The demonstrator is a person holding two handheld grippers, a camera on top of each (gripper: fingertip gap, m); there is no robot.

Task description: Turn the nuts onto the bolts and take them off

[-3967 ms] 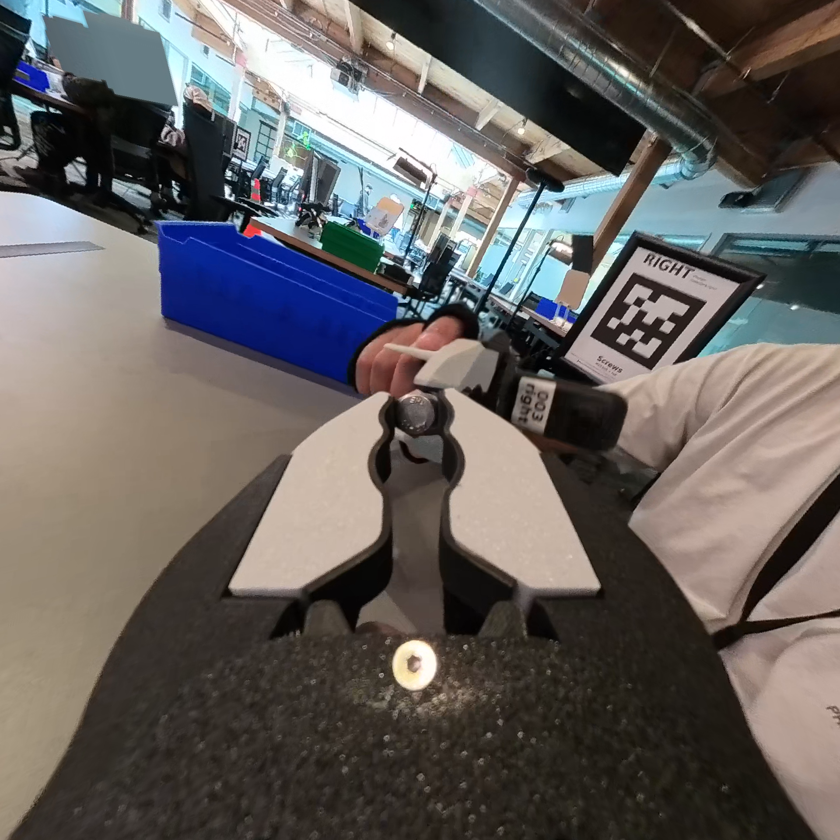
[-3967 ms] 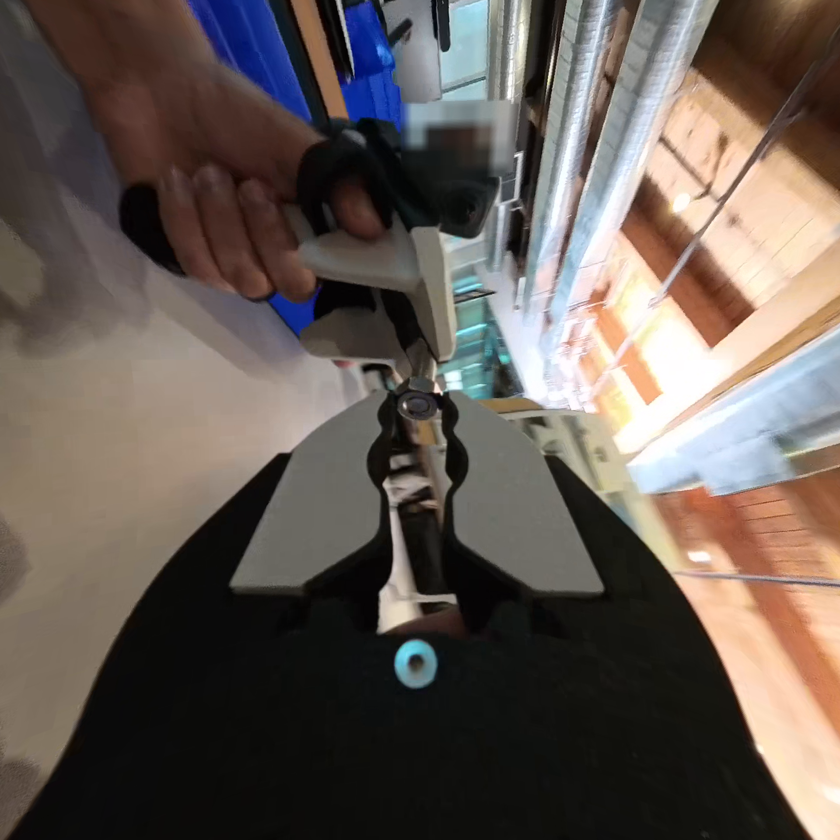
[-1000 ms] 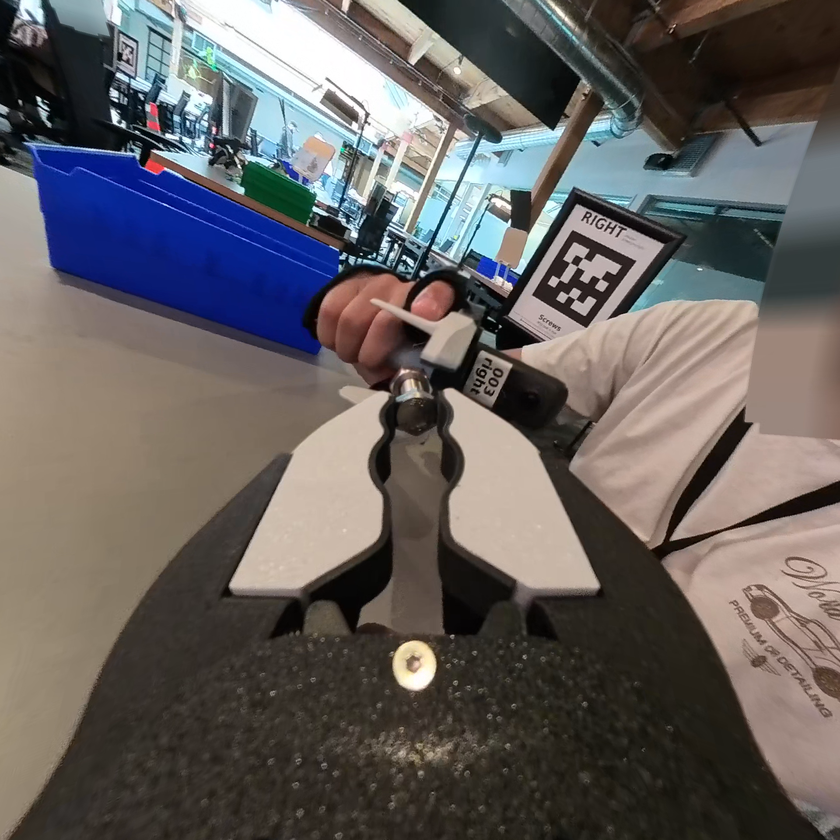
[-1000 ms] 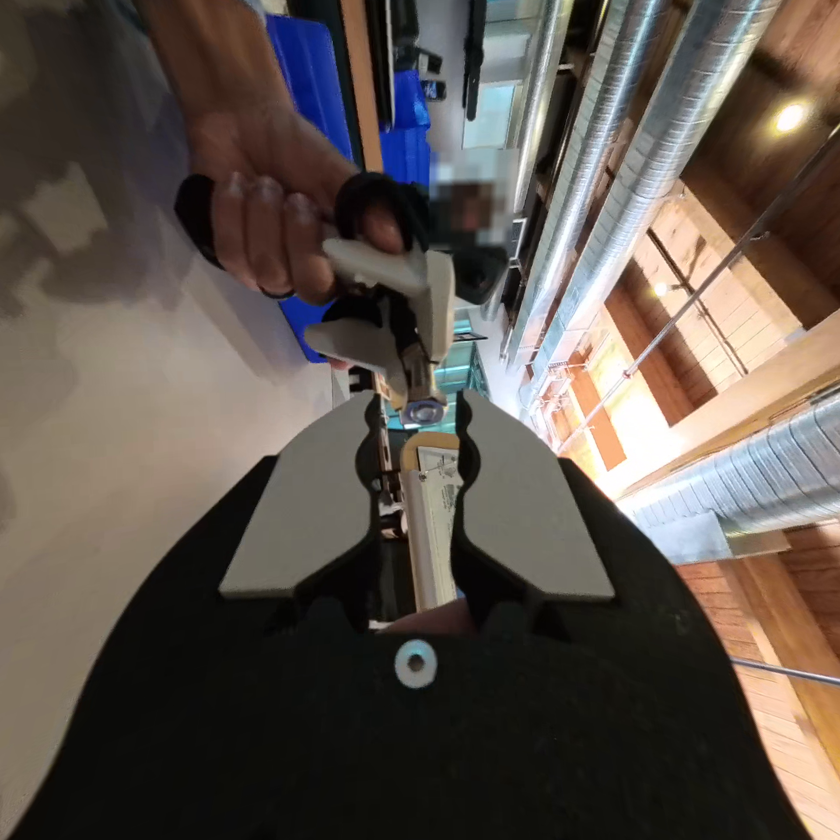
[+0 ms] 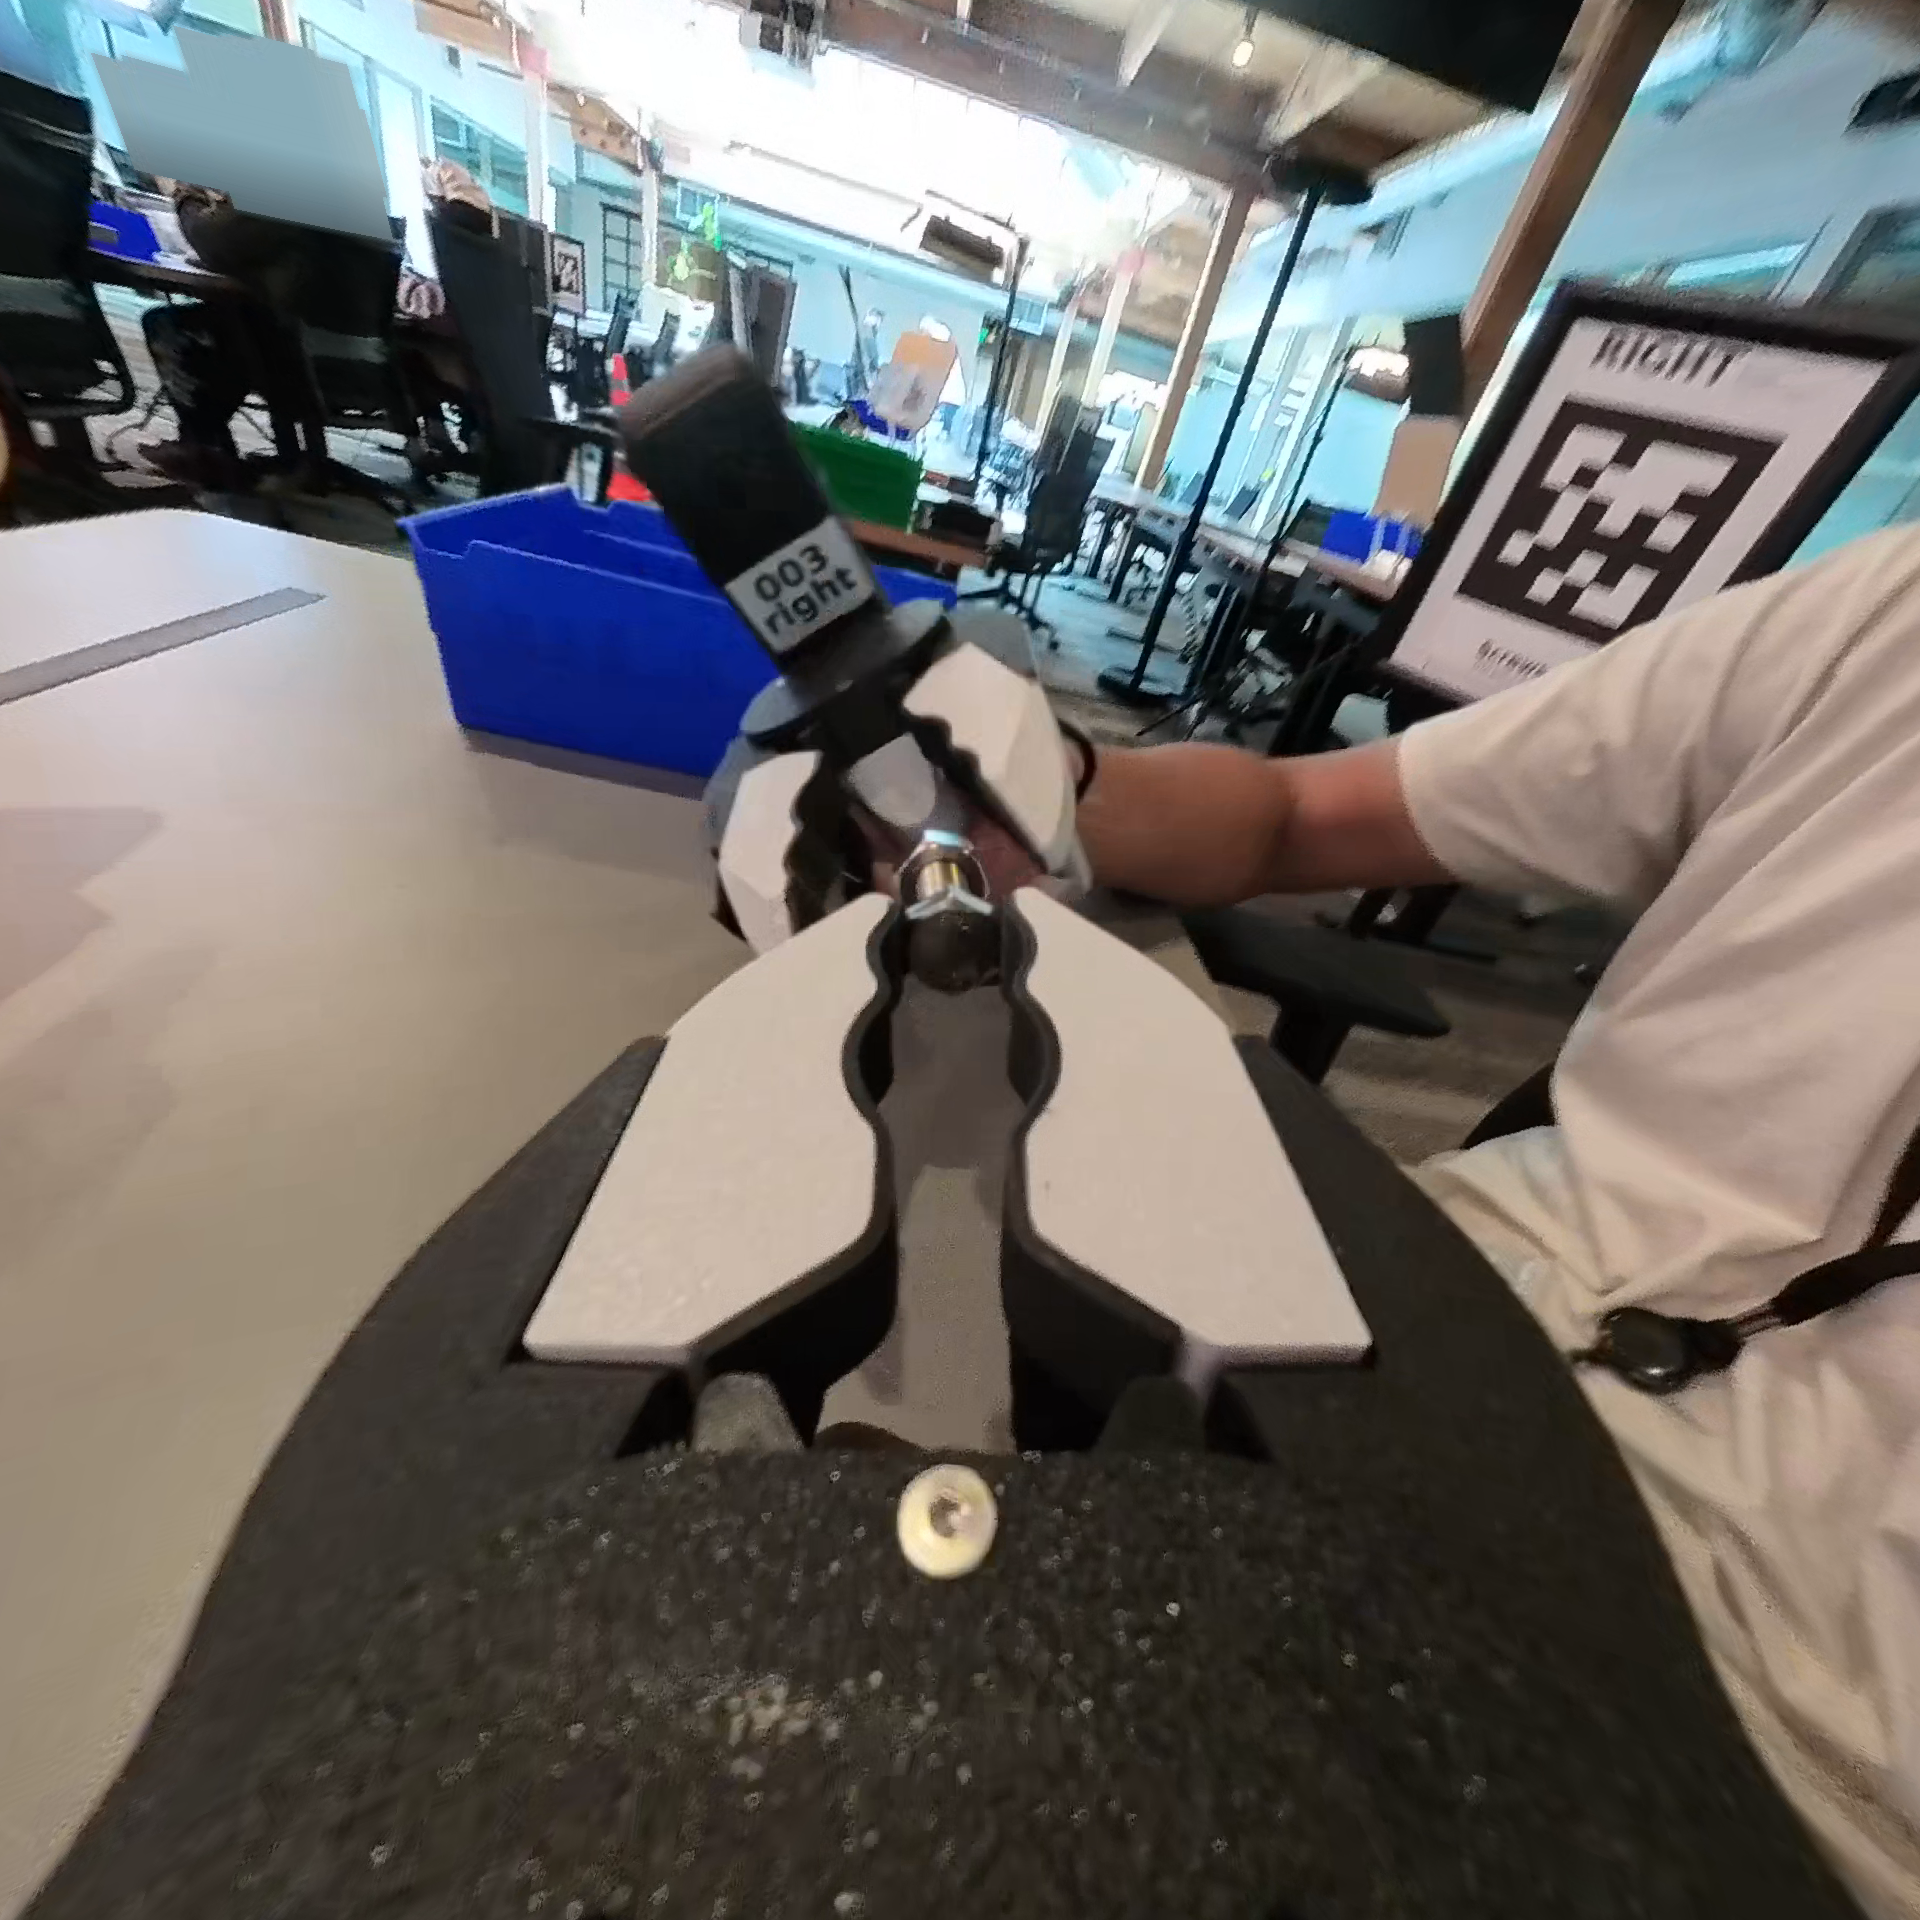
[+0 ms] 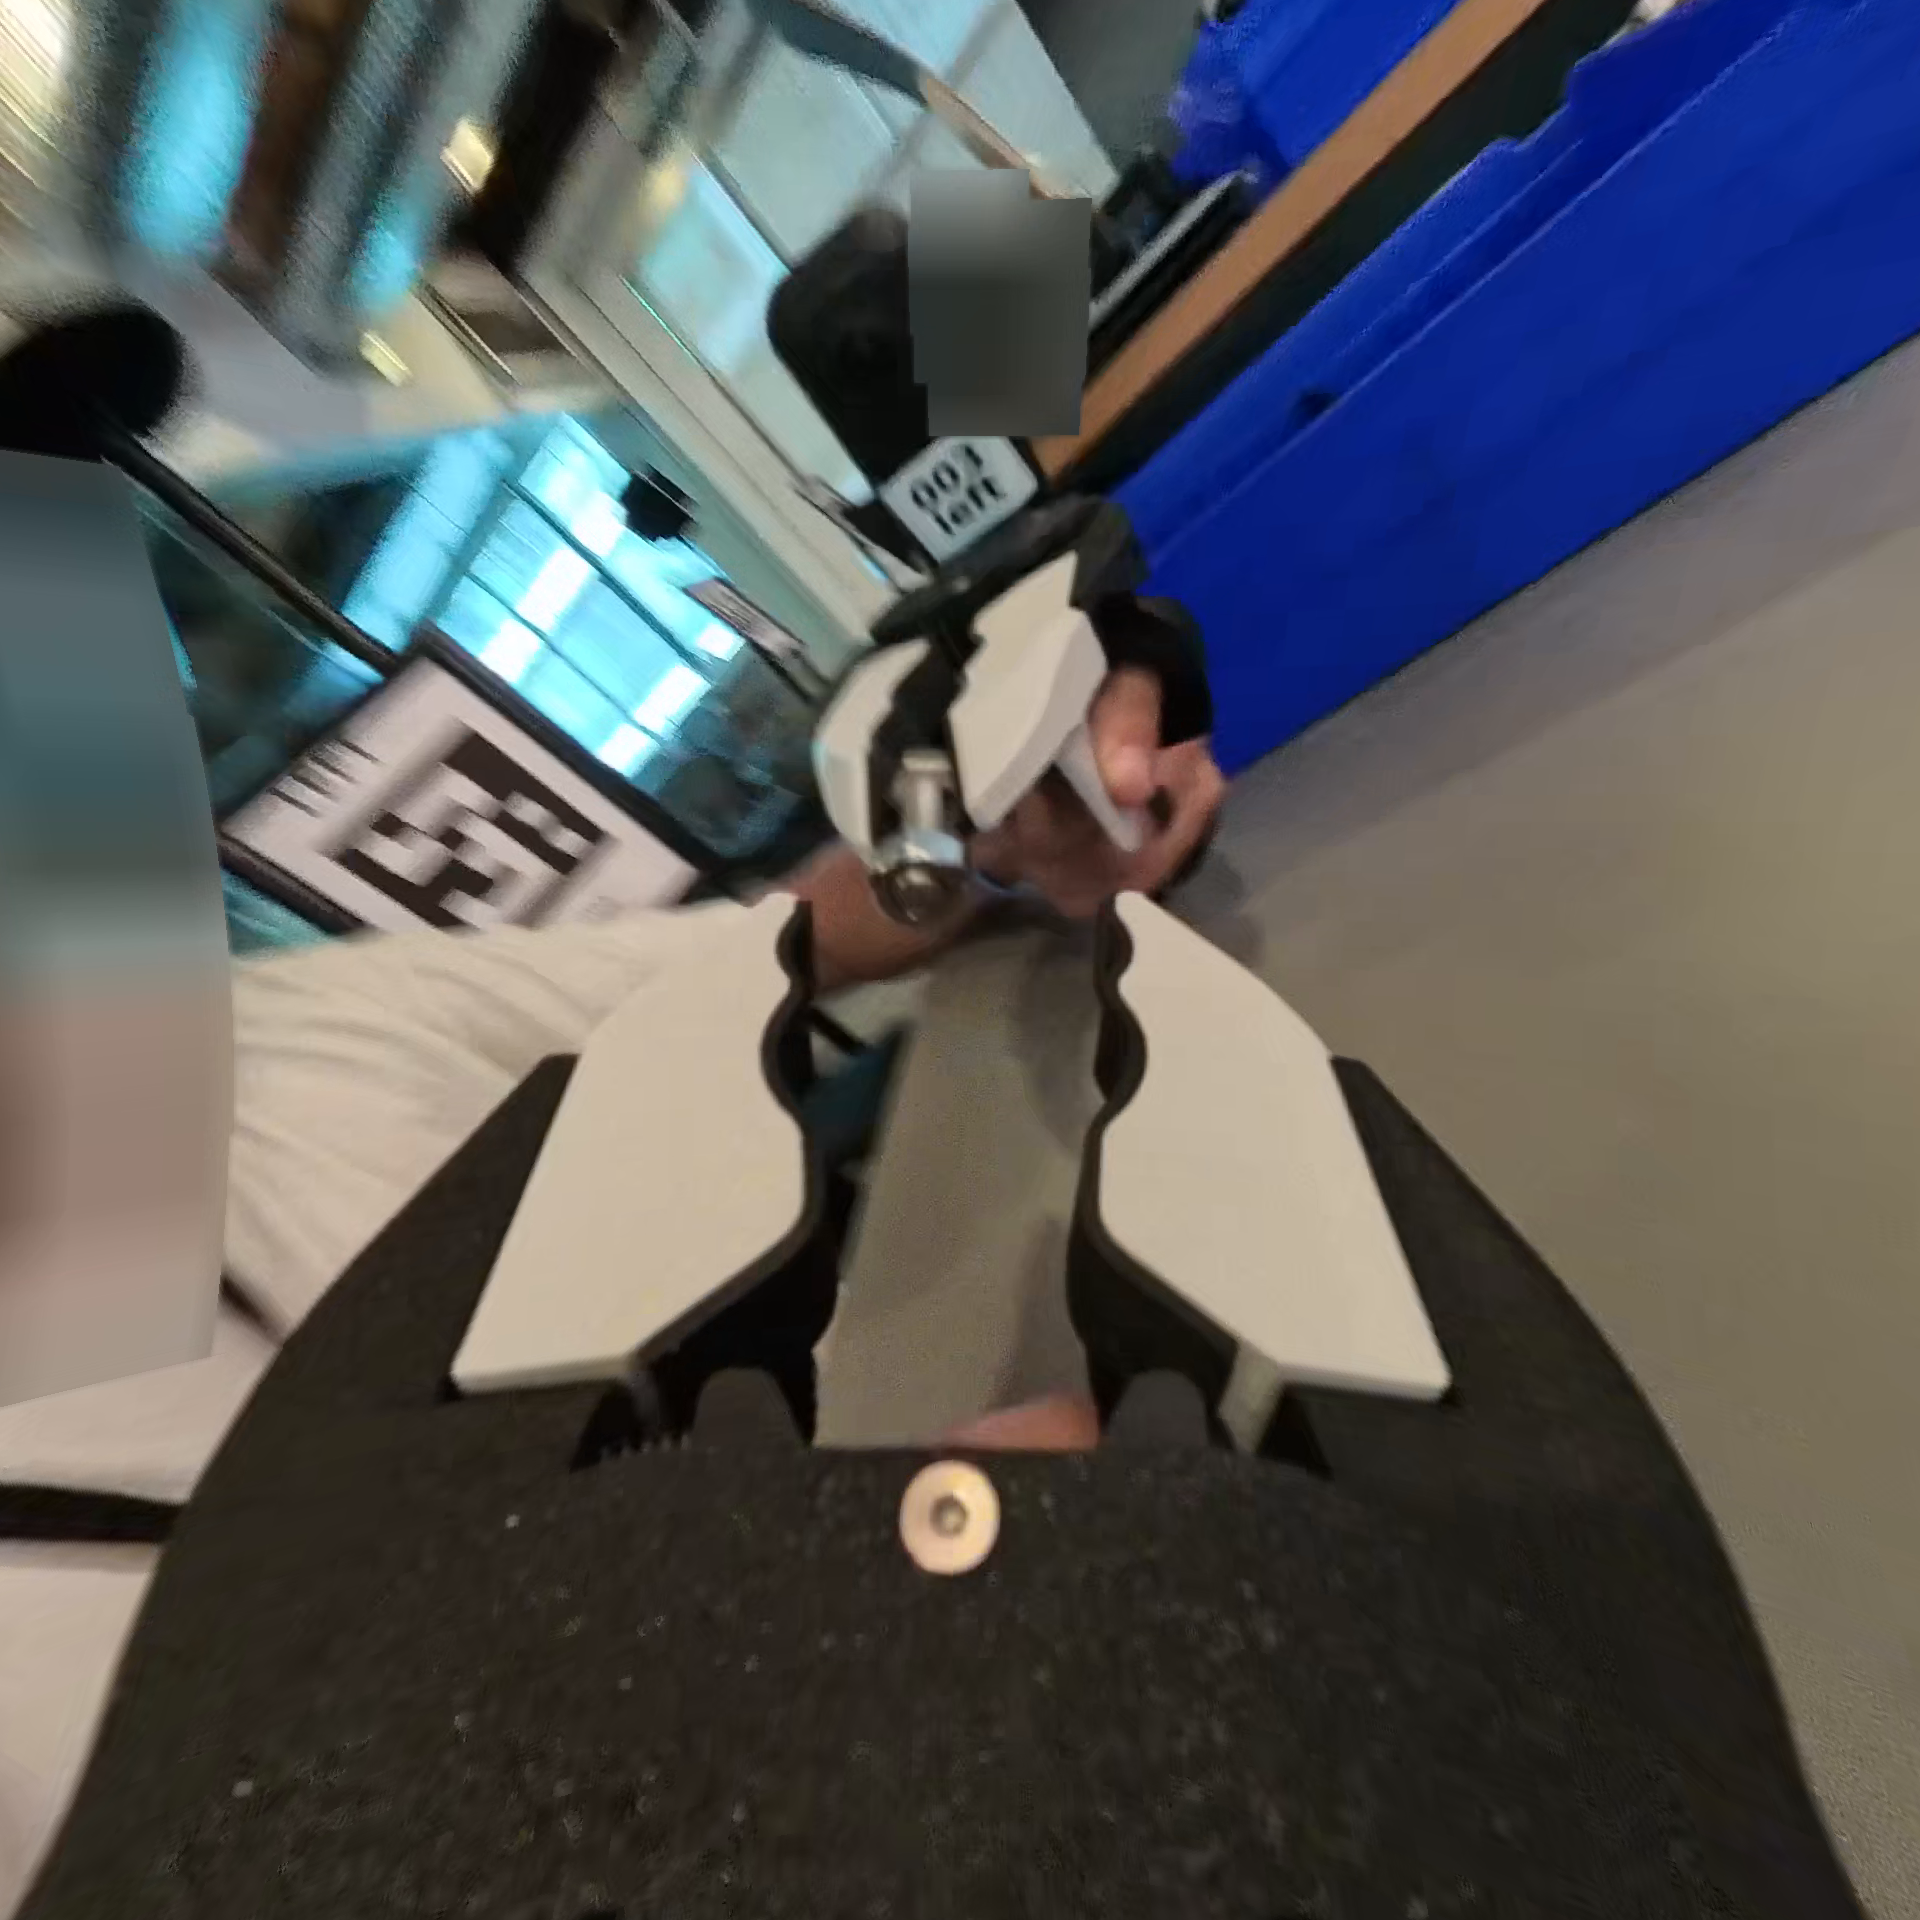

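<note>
The bolt (image 5: 943, 914) sits clamped in my left tongs (image 5: 948, 961), held up above the desk (image 5: 260, 935), its shank pointing away from me with the nut (image 5: 938, 871) on it. From the right wrist view the same bolt (image 6: 920, 831) shows in the left tongs' tips, nut end toward me. My right tongs (image 6: 951, 940) are spread apart and hold nothing, just short of the nut. I judge both parts to be steel: small, hard, stiff and slick, light enough but apt to slip. The nut should be taken across its flats, squarely, in the notch near the tips. Beyond, far on the desk, stands a blue bin (image 5: 582, 644), and to the right a framed marker sign (image 5: 1642, 499).
</note>
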